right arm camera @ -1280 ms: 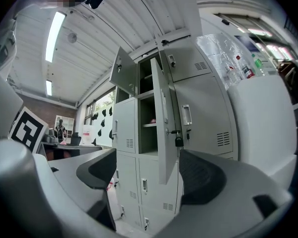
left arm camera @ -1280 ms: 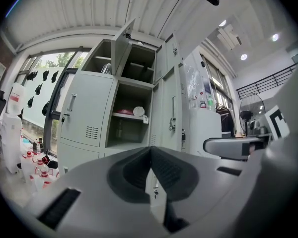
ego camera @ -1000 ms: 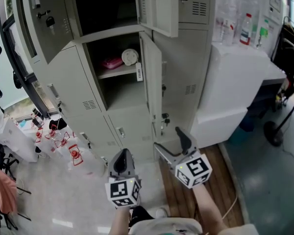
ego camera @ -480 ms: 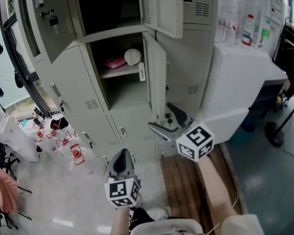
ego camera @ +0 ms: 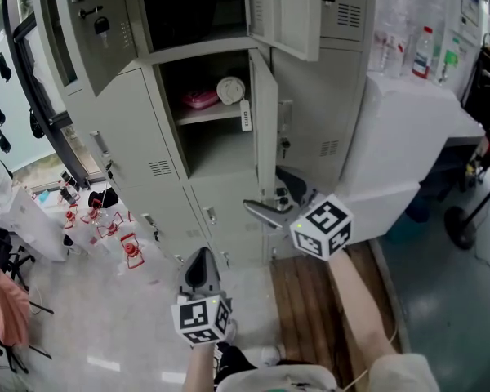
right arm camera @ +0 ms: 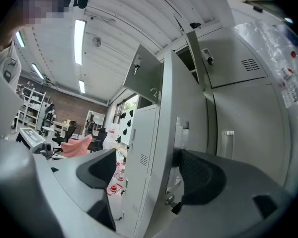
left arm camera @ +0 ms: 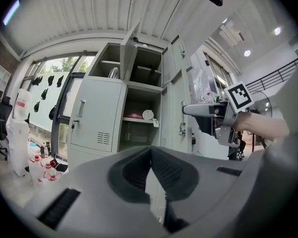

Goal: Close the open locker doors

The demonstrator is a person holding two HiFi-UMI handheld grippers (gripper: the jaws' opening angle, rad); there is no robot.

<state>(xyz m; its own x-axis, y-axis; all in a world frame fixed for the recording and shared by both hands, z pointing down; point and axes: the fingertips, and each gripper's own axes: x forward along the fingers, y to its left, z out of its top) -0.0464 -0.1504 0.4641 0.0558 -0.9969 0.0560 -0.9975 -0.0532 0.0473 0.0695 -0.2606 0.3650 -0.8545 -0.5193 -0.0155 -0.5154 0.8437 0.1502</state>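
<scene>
Grey metal locker bank fills the head view from 10 to 1 o'clock. Pale tiled floor lies below it, with a strip of brown wooden boards at 5 o'clock. Three doors hang open:
- upper left grey door at 11 o'clock
- upper right grey door at 12 o'clock
- middle grey locker door just under that one, seen nearly edge-on

The middle compartment shelf holds a flat pink item and a round white object. A small white tag hangs at the door edge.

White boxy counter stands at 2 o'clock against the lockers and carries clear plastic bottles. Clear bottles with red labels sit on the floor at 8 o'clock, near the locker base.

Right tongs are at centre with the forearm rising from 5 o'clock. Their jaws are spread, one either side of the free edge of the middle locker door, low down near its latch. Cannot tell whether a jaw touches the metal.

Left tongs are held low at 6 o'clock and point toward 12. Their jaws are pressed together with nothing between them, well apart from the lockers.
</scene>
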